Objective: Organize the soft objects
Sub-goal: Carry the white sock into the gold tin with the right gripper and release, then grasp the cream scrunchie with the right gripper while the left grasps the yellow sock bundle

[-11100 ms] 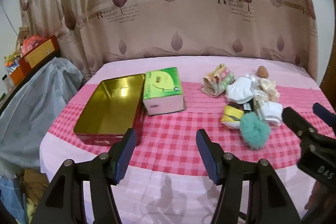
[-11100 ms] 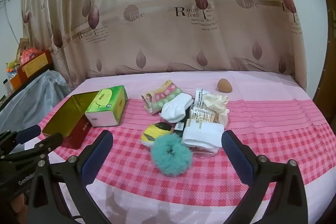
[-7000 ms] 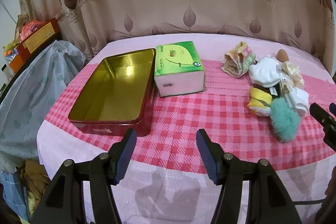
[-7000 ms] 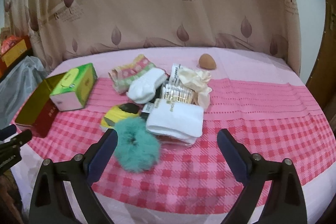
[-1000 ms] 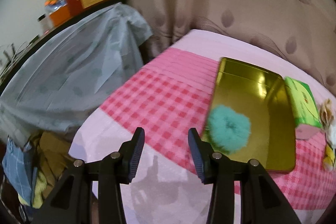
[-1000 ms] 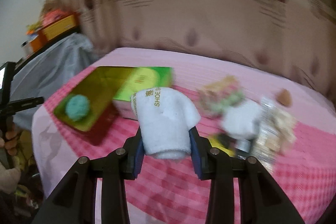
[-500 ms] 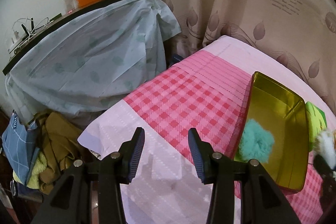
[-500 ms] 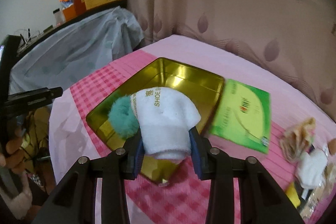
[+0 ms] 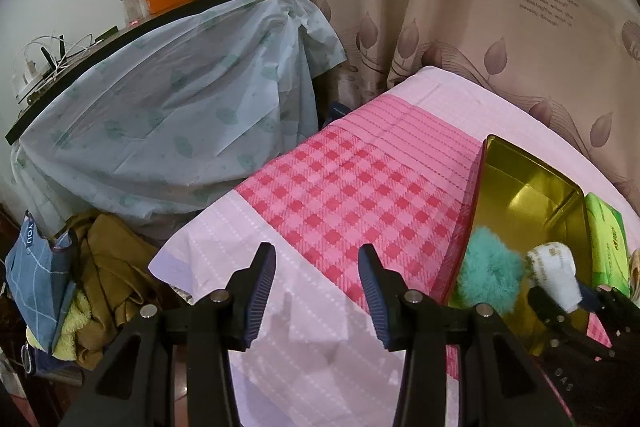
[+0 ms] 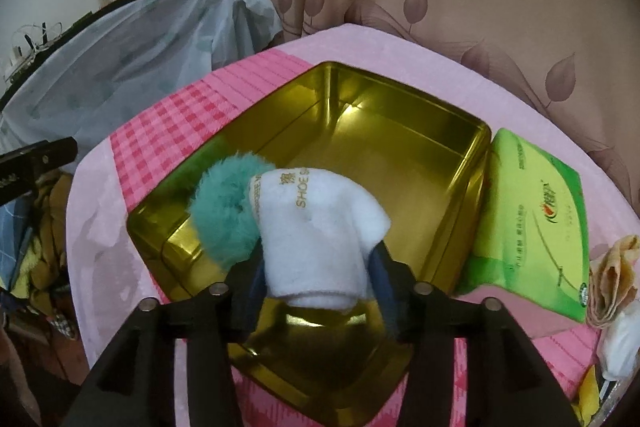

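Over the near end of the gold tin [image 10: 400,131] I've got the right hand-held gripper [image 10: 316,267] clamped on a rolled white sock [image 10: 320,239], soft terry with gold lettering; the sock hangs above the tin's open interior. Teal fluffy scrunchie [image 10: 224,219] sits inside the tin at its near-left corner, touching the sock's left side. Tin is a rectangular metal box, glossy gold inside, red outer wall, and most of its floor toward the far wall is bare. Green tissue box [image 10: 532,227] sits just beside the tin's right wall. Left hand-held gripper [image 9: 316,275] is parted, holding nothing, over the near-left corner of the bench [image 9: 348,187], which is covered in pink checked cloth. That whole left stretch of cloth up to the tin's red wall is bare. Bench edge drops off to draped blue-grey sheeting [image 9: 180,107].
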`<state>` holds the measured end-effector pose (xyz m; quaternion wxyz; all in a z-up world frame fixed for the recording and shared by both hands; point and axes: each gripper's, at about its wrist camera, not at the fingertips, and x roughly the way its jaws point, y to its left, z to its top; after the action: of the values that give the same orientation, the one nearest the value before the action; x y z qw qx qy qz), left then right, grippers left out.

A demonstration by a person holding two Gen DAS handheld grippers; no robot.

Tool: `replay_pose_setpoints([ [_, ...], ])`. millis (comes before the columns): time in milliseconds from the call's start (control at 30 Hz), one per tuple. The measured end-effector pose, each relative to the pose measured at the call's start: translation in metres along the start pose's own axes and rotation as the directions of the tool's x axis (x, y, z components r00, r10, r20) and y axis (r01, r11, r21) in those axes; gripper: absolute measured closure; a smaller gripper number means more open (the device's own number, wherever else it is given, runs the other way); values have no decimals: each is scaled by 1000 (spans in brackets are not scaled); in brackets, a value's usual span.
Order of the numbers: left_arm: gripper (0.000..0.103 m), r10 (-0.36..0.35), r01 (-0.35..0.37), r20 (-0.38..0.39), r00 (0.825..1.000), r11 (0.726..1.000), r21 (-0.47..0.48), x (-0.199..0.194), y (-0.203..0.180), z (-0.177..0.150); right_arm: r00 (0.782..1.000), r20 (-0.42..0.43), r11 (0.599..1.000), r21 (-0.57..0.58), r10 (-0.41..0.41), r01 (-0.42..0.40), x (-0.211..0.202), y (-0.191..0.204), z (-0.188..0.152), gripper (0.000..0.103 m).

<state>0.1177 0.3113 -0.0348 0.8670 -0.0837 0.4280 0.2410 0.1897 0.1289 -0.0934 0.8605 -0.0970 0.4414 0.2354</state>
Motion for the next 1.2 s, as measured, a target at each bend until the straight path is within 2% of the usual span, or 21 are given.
replay_pose_setpoints([
  [100,59,0,0,1,1000,1000,11,0,-2,-1,1000,0,1000,-8,-8,8,3,2,0,48],
  [267,59,1,-1,10,1000,1000,23,0,-5,-1,1000,16,1000,-6,-11,11,-2,1,-2,30],
  [533,59,1,-2,21,1000,999,41,-3,-8,-2,992,124,999,35,-4,0,-51,-11,-4,17],
  [767,59,1,-2,27,1000,999,51,-6,-11,-3,979,205,998,62,-11,-1,-99,-30,-13,12],
  [967,59,1,-4,44,999,997,74,-9,-15,-3,967,247,992,121,-58,28,-129,-61,-29,11],
  [1200,59,5,-10,57,998,995,100,-11,-20,-5,948,226,959,222,-226,175,-157,-131,-67,11],
])
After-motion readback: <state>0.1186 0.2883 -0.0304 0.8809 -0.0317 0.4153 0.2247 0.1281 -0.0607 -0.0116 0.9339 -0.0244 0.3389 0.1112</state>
